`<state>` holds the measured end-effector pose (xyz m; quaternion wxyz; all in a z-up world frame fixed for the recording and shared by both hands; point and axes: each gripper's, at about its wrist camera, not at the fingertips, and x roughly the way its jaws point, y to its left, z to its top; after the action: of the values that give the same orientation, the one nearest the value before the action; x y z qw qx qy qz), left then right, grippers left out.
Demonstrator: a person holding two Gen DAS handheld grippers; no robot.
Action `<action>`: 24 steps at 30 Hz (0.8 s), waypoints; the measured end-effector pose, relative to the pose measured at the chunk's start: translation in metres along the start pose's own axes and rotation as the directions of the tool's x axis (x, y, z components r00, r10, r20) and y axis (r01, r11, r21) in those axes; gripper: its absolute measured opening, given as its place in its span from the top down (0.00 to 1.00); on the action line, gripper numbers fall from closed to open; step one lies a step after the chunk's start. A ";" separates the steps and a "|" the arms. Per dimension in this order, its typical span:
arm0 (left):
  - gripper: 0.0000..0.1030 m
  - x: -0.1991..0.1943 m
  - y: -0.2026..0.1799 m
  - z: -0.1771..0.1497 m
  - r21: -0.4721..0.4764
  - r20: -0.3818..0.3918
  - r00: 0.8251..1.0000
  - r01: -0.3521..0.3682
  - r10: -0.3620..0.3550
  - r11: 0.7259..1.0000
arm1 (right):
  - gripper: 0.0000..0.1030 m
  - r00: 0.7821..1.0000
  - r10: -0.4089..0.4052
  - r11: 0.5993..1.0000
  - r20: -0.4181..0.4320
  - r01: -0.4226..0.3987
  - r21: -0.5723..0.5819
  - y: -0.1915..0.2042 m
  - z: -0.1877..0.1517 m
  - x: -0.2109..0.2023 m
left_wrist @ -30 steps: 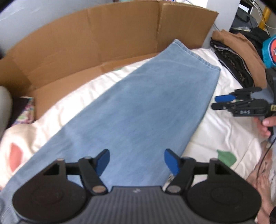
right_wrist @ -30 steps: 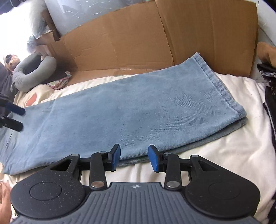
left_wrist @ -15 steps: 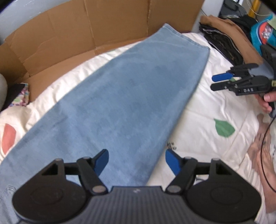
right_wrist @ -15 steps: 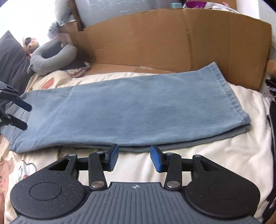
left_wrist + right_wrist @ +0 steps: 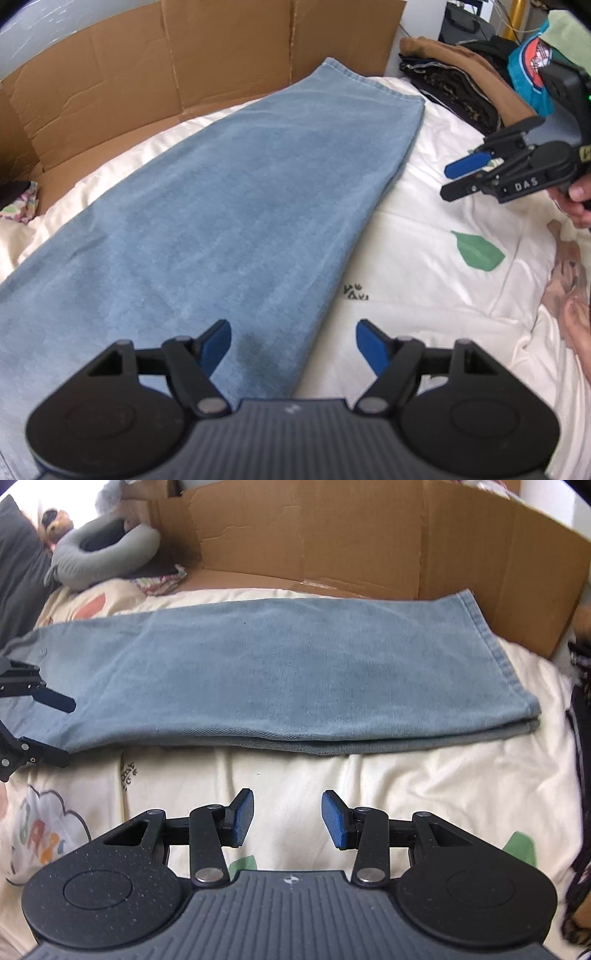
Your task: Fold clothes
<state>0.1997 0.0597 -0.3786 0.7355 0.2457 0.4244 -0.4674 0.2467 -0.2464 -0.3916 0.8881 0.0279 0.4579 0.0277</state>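
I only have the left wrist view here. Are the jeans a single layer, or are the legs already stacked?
Observer: Stacked. The right wrist view shows the jeans edge-on, with a lower layer peeking out under the top one along the near edge.
Operator: Is my right claw lined up on that edge?
Observer: Not yet. The right claw is open over bare bedsheet, short of the edge, with nothing between its pads.
Operator: Anything lying past the jeans' far left end?
Observer: A grey neck pillow by the cardboard, apart from the jeans.
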 end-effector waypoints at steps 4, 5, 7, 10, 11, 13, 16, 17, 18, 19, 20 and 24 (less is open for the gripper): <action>0.22 0.008 -0.004 -0.007 -0.011 0.004 1.000 -0.013 0.013 1.000 | 0.54 1.000 -0.022 0.999 -0.013 0.022 -0.038 0.011 0.009 -0.006; 0.22 0.010 -0.005 -0.008 -0.013 0.004 1.000 -0.016 0.016 1.000 | 0.54 0.999 -0.026 0.999 -0.019 0.025 -0.048 0.014 0.013 -0.007; 0.21 0.015 -0.007 -0.011 -0.010 0.007 1.000 -0.028 0.028 1.000 | 0.54 0.999 -0.045 0.996 -0.025 0.043 -0.079 0.021 0.021 -0.008; 0.19 0.020 -0.012 -0.015 0.016 0.028 0.998 -0.056 0.056 0.998 | 0.54 0.997 -0.063 0.992 -0.032 0.059 -0.109 0.035 0.031 -0.009; 0.19 0.021 -0.014 -0.016 0.024 0.038 0.997 -0.070 0.069 0.997 | 0.54 0.998 -0.057 0.992 -0.033 0.053 -0.114 0.040 0.034 -0.010; 0.19 0.024 -0.016 -0.019 0.024 0.052 0.995 -0.090 0.088 0.996 | 0.54 0.998 -0.044 0.991 -0.037 0.039 -0.127 0.051 0.037 -0.010; 0.19 0.027 -0.017 -0.022 0.023 0.071 0.993 -0.101 0.099 0.995 | 0.54 0.998 -0.025 0.990 -0.062 0.016 -0.137 0.063 0.037 -0.006; 0.19 0.028 -0.017 -0.022 0.021 0.078 0.992 -0.104 0.102 0.994 | 0.54 0.998 -0.018 0.991 -0.067 0.009 -0.135 0.066 0.037 -0.004; 0.19 0.028 -0.016 -0.023 0.020 0.085 0.991 -0.107 0.105 0.994 | 0.54 0.997 -0.018 0.991 -0.070 0.009 -0.130 0.068 0.035 -0.002; 0.19 0.028 -0.016 -0.024 0.016 0.093 0.990 -0.107 0.105 0.994 | 0.54 0.997 -0.021 0.992 -0.072 0.012 -0.125 0.070 0.033 0.000; 0.19 0.028 -0.014 -0.024 0.011 0.100 0.989 -0.110 0.108 0.994 | 0.54 0.997 -0.025 0.994 -0.072 0.017 -0.110 0.072 0.031 0.002; 0.25 0.024 -0.008 -0.029 -0.021 0.128 0.984 -0.126 0.128 0.992 | 0.54 0.997 -0.017 0.999 -0.078 0.013 -0.050 0.074 0.020 0.010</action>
<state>0.1859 0.0665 -0.4141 0.7913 0.2368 0.3625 -0.4317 0.2675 -0.1722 -0.3825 0.8701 0.0015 0.4918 0.0334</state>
